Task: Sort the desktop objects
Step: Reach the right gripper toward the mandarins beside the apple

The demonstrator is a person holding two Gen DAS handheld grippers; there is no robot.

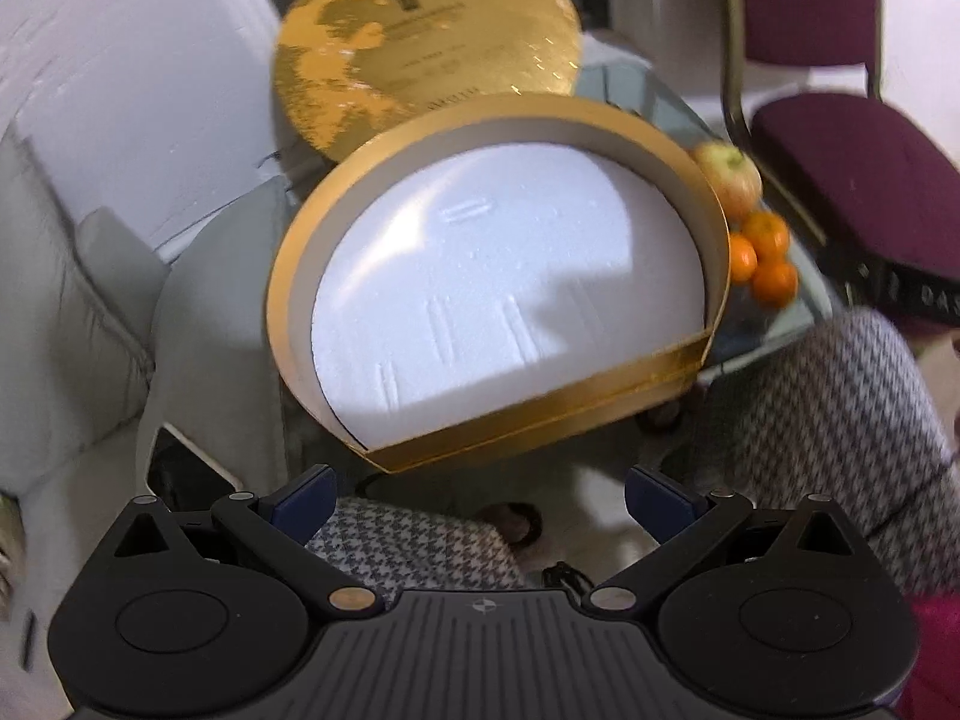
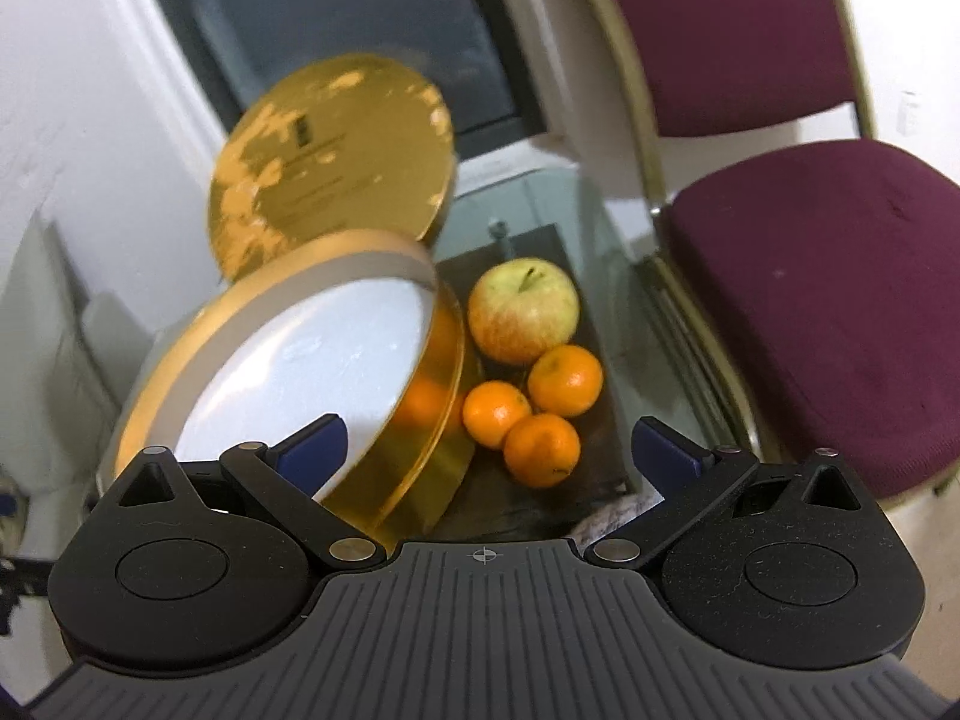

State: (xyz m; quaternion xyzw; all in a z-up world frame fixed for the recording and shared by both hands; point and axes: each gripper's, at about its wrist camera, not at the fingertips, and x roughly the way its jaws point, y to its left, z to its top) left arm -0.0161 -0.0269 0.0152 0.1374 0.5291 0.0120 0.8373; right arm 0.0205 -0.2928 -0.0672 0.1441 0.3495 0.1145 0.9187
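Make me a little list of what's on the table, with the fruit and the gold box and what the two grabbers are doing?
apple: one, behind the oranges
oranges: three bunched together, right of the box
gold box: open round box, white foam inside
lid: gold lid propped up behind the box
left gripper: open, holding nothing
right gripper: open, holding nothing
chair: maroon chair beside the table

Left gripper (image 1: 479,501) and right gripper (image 2: 487,450) gaping, empty

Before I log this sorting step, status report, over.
Left gripper open, empty. Right gripper open, empty. Gold round box open, white foam inside, lid propped behind. Apple, three oranges beside box.
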